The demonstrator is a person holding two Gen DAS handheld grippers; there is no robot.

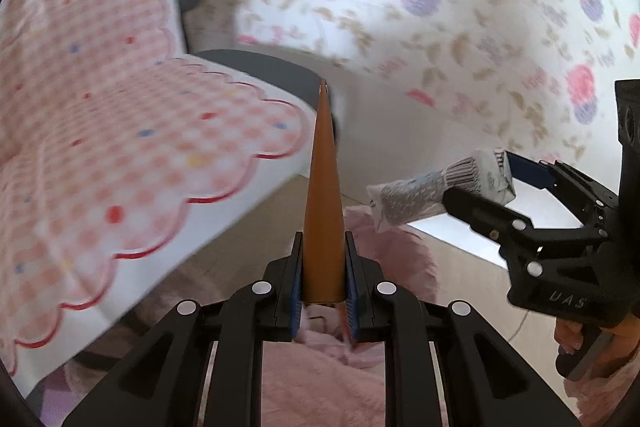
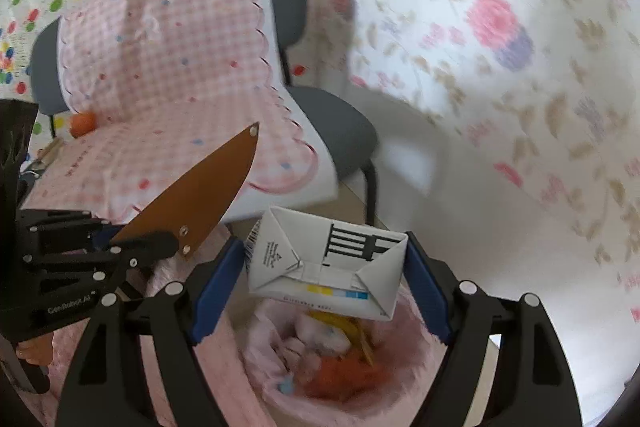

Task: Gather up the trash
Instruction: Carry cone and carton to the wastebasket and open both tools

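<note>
The step in hand looked like the drop. The right gripper (image 2: 324, 267) pinched a flattened white carton (image 2: 326, 263) between its fingers, directly above the pink-lined trash bag (image 2: 280, 355), which already held scraps. The left gripper (image 1: 323, 291), to its left, had its fingers pressed on an orange-brown knife sheath (image 1: 323, 211), pointing toward the far chair (image 2: 336, 131). Next, the right fingers would need to spread so the carton falls inside the bag's rim.

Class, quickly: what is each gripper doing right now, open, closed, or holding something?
Left gripper: closed on a flat brown knife-shaped sheath.
Right gripper: closed on a folded white carton, above the pink-lined trash bin.
</note>
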